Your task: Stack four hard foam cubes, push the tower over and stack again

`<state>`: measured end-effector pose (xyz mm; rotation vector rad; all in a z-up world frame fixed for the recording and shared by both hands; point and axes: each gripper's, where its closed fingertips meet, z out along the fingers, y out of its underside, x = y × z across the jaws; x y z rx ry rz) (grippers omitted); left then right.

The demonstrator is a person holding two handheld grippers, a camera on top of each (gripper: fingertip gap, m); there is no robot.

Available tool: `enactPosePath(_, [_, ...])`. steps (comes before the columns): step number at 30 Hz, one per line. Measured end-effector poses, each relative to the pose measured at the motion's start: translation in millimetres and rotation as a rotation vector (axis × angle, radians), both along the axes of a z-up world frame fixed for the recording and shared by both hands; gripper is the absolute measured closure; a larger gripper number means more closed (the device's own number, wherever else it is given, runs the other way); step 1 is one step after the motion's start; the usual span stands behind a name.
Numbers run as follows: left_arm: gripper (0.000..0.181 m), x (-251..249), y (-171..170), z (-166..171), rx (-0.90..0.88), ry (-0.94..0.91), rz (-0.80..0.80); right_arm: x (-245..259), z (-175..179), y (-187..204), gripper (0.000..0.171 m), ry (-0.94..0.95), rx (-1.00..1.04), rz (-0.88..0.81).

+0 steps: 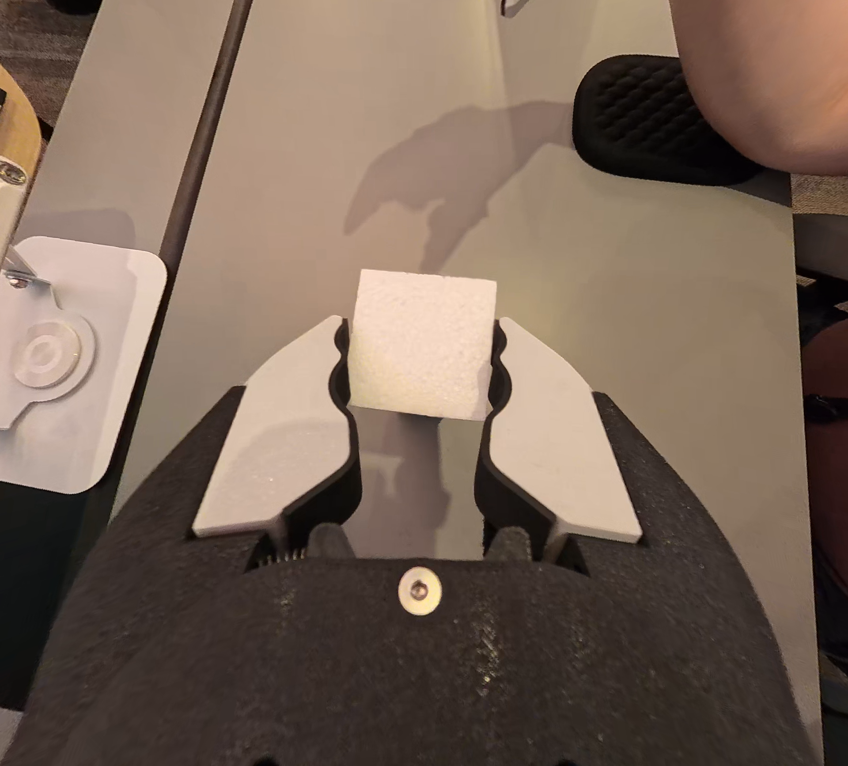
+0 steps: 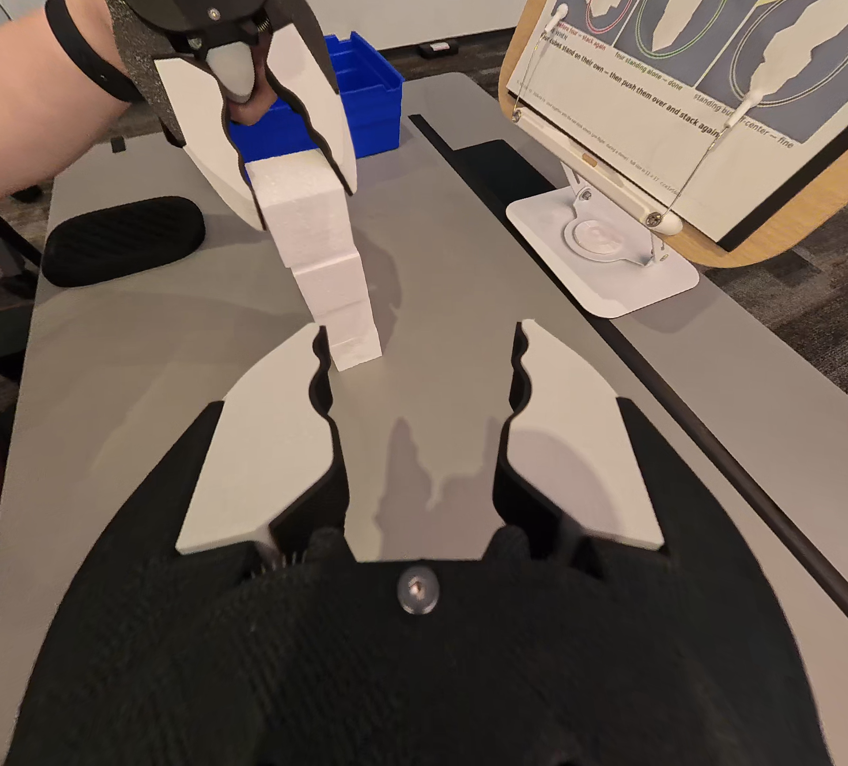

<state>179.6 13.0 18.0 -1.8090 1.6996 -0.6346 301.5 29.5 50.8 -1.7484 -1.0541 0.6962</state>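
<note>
A tower of several white foam cubes (image 2: 339, 299) stands on the grey table (image 2: 137, 377), leaning slightly in the right wrist view. My left gripper (image 2: 303, 204) comes down from above and is shut on the top cube (image 2: 298, 198), which rests on the tower. In the left wrist view the same cube (image 1: 420, 344) sits between the left gripper (image 1: 421, 321) fingertips, hiding the cubes below. My right gripper (image 2: 420, 328) is open and empty, low over the table, its left fingertip (image 2: 316, 344) close beside the bottom cube (image 2: 358, 349).
A blue bin (image 2: 367, 101) stands behind the tower. A black padded rest (image 2: 124, 234) lies at the left. An instruction board (image 2: 688, 55) on a white stand (image 2: 605, 276) is at the right. A person's arm (image 1: 757, 32) holds a gripper.
</note>
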Motion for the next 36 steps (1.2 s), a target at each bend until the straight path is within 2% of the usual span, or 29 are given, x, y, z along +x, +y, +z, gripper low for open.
enactPosePath(11, [0.123, 3.1, 2.3, -5.1, 0.020, 0.019, -0.014, -2.9, -9.6, 3.5, 0.094, -0.021, -0.022, 0.006])
enactPosePath(12, [0.119, 2.8, 4.1, -5.3, 0.023, 0.020, -0.005, -2.8, -9.9, 3.9, 0.094, -0.021, -0.023, 0.006])
enactPosePath(14, [0.099, 2.2, 7.6, -5.7, 0.024, 0.025, 0.017, -2.6, -10.4, 4.3, 0.094, -0.019, -0.025, 0.006])
enactPosePath(16, [0.095, 0.9, 7.9, -1.5, 0.027, 0.006, 0.023, -1.9, -10.8, 4.7, 0.094, -0.020, -0.025, 0.006])
enactPosePath(21, [0.096, -12.6, -0.8, 33.6, 0.088, -0.189, 0.064, 4.6, -8.4, 8.1, 0.093, -0.014, -0.007, -0.017])
enactPosePath(25, [0.099, -42.3, -2.5, 69.1, 0.179, -0.411, 0.174, 13.3, -4.7, 14.6, 0.094, 0.009, 0.003, -0.058])
enactPosePath(29, [0.098, -70.9, -1.6, 93.6, 0.154, -0.584, 0.260, 17.7, 6.4, 20.0, 0.101, 0.097, -0.014, -0.101])
enactPosePath(32, [0.102, -85.1, 3.0, 99.1, 0.094, -0.700, 0.300, 19.2, 19.9, 22.9, 0.104, 0.200, -0.016, -0.117])
enactPosePath(36, [0.120, -92.8, 5.4, 76.1, 0.054, -0.716, 0.248, 28.0, 32.9, 30.8, 0.108, 0.211, 0.148, -0.163])
